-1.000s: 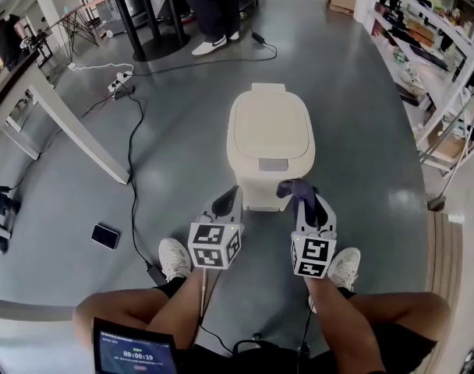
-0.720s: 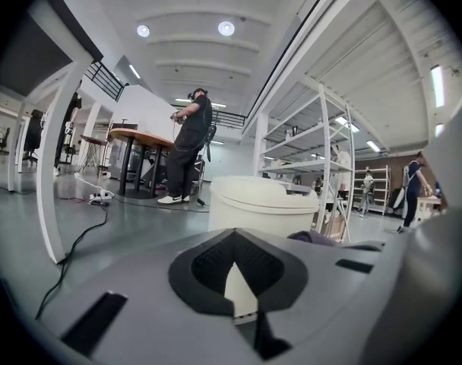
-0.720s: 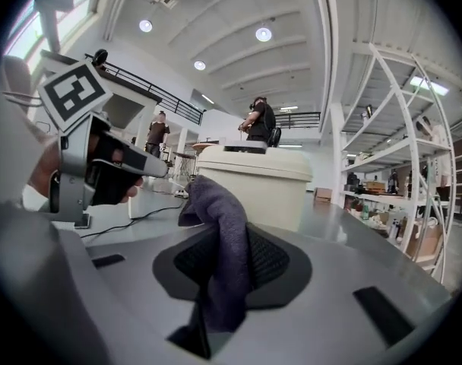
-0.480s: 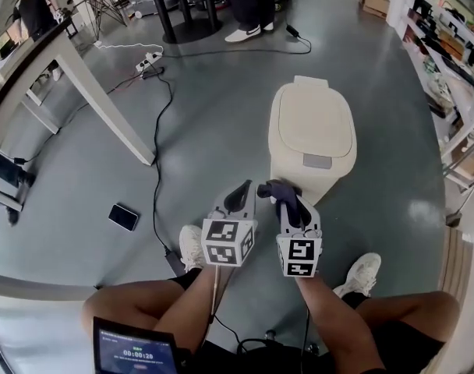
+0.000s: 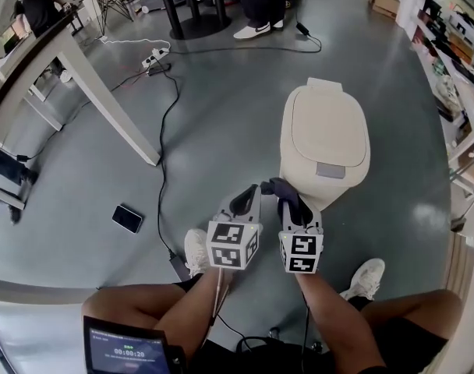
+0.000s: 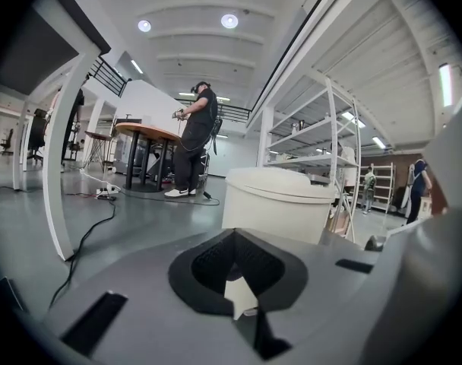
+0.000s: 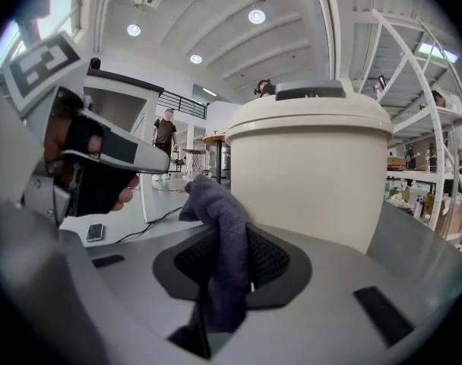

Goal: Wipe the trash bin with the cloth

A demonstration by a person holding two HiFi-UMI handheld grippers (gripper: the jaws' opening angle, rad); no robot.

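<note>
- On the floor (image 5: 221, 123) before you stood the trash bin (image 5: 334, 190), lid (image 5: 328, 127) down.
- Your right gripper (image 5: 293, 206) pinched the dark cloth (image 5: 277, 187), near the bin's side.
- Your left gripper (image 5: 245, 201) was closed, holding nothing.

A glossy grey floor (image 5: 221, 107) is spreading around a white desk (image 5: 104, 100) that is standing on a slanted leg. Just beyond the desk a power strip (image 5: 157, 55) is lying, its black cable (image 5: 162, 170) trailing past the desk's foot. Nearer than the desk, a phone (image 5: 128, 218) is lying flat. Well across from the desk, white shelving (image 5: 467, 61) is lining the room's edge. Round ceiling lights (image 6: 229, 21) are glowing overhead.
</note>
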